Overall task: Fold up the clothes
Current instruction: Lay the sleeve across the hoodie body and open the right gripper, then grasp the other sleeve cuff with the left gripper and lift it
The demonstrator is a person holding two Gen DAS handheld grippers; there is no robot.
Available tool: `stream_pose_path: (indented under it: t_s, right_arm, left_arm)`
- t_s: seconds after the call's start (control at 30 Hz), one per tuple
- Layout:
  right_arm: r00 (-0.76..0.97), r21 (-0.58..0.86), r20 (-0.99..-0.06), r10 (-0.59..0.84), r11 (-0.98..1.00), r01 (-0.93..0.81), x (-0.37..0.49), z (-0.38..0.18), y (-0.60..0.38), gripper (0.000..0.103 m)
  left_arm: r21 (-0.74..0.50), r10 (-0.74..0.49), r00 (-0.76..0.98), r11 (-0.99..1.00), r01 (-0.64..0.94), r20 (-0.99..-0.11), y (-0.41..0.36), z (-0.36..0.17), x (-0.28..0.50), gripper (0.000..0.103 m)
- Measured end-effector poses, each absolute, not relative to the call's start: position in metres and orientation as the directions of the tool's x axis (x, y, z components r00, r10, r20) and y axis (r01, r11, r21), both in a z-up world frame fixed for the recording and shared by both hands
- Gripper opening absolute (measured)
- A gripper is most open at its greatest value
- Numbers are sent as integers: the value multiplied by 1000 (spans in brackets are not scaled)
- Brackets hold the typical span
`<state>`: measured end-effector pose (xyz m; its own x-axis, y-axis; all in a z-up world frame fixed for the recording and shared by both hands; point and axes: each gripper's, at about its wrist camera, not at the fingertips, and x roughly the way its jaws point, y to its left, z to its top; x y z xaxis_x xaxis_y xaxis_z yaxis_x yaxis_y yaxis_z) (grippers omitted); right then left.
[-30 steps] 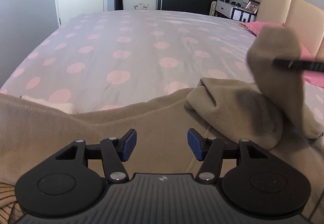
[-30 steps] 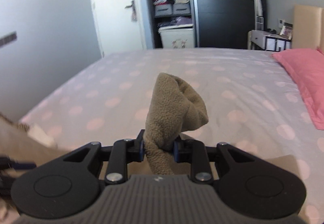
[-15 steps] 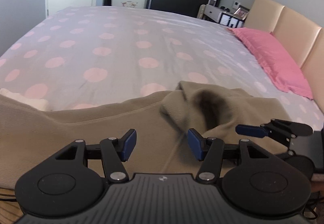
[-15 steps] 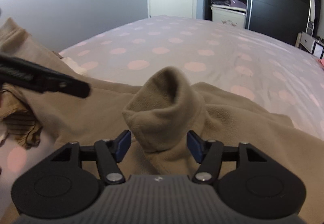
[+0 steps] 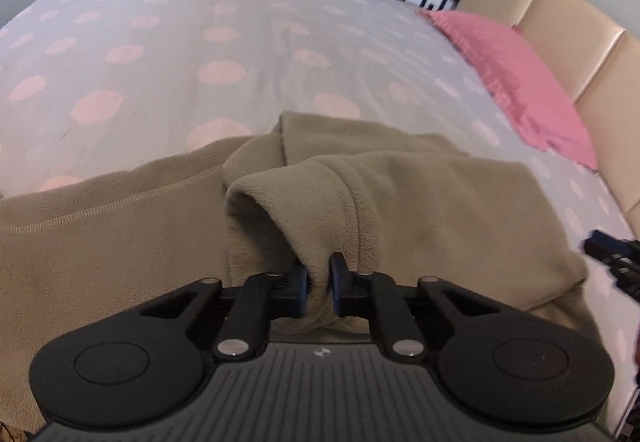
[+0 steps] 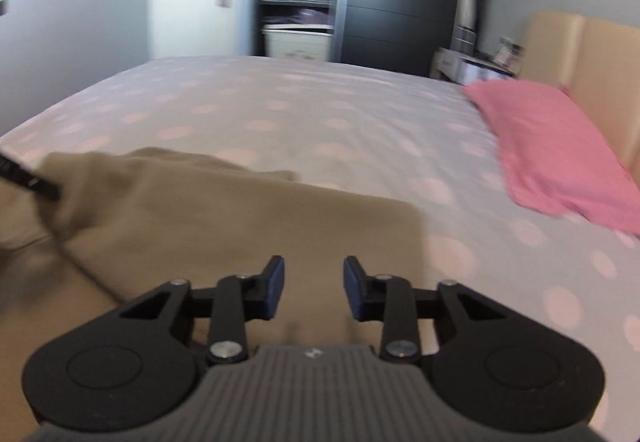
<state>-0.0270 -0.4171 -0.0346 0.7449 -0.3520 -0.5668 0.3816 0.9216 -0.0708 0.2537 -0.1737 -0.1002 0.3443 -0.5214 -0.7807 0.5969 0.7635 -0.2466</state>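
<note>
The left gripper [image 5: 318,284] has its jaws pinching a raised fold of the tan fleece garment [image 5: 420,198], having just closed from spread apart half a second ago. The right gripper [image 6: 314,288] has jaws apart, just narrowing, nothing between them; the sleeve it clamped a second ago now lies on the garment below, spread over the dotted bed [image 6: 320,110] near the pink pillow [image 6: 560,146]

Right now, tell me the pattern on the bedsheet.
The bedsheet is pale grey with pink polka dots, clearest in the left wrist view.
</note>
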Motion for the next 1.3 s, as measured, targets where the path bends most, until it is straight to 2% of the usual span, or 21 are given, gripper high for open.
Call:
stream_pose_path:
  t_s: [0.1,0.17,0.3,0.37,0.5,0.53,0.57,0.63,0.7,0.77,0.87,0.97,1.07,1.13,1.3]
  right_arm:
    - [730,-52,-580,-362,910,411,-50,-45,-442,34]
    - [713,-40,-612,-341,915,402,-64,-56,-448,43]
    - [663,-88,-670,-333,923,374,-73,-84,-443,51]
    - [656,-99,-670,-348,917,385,-70,-93,-445,51]
    - [654,-4,-676,-341,888,459,-51,-93,-460,49]
    - [644,7,-682,-346,878,479,-47,-93,-464,38]
    - [613,-23,-697,-372,866,499,-45,-94,-468,31]
    - [566,-83,-723,-397,863,499,-50,-104,-477,31]
    - [558,-87,-734,-387,869,488,-62,-120,-487,36]
    - [566,-70,-730,-383,866,495,-65,-125,-489,36]
    - [548,-122,-736,-396,875,468,-59,-119,-484,36]
    - [532,-70,-765,-362,868,491,-59,-103,-486,36]
    - [520,-90,-769,-371,868,488,-60,-75,-471,39]
    - [542,-52,-768,-342,876,479,-64,-56,-460,43]
    - [628,63,-742,-235,908,415,-76,-8,-423,54]
  left_arm:
    - [-212,-472,351,790,575,-808,-176,-113,266,5]
    - [-203,-464,350,791,577,-814,-178,-117,271,5]
    - [-156,-446,364,781,605,-818,-184,-117,268,4]
    - [-137,-437,372,778,613,-819,-187,-116,266,4]
    - [-125,-427,383,785,607,-819,-187,-112,263,4]
    - [-119,-422,388,787,605,-820,-186,-111,263,4]
    - [-112,-416,391,790,603,-821,-186,-110,263,4]
    - [-118,-413,384,792,598,-826,-185,-113,266,4]
    - [-128,-413,377,797,591,-829,-184,-118,268,4]
    - [-131,-408,378,804,580,-831,-182,-122,269,4]
    - [-114,-407,387,796,594,-827,-181,-120,266,5]
    - [-104,-421,399,783,614,-814,-173,-108,258,14]
    - [-90,-435,421,773,628,-796,-158,-89,246,28]
    - [-55,-422,456,778,626,-784,-141,-73,235,43]
    - [30,-352,563,829,558,-748,-75,-16,222,46]
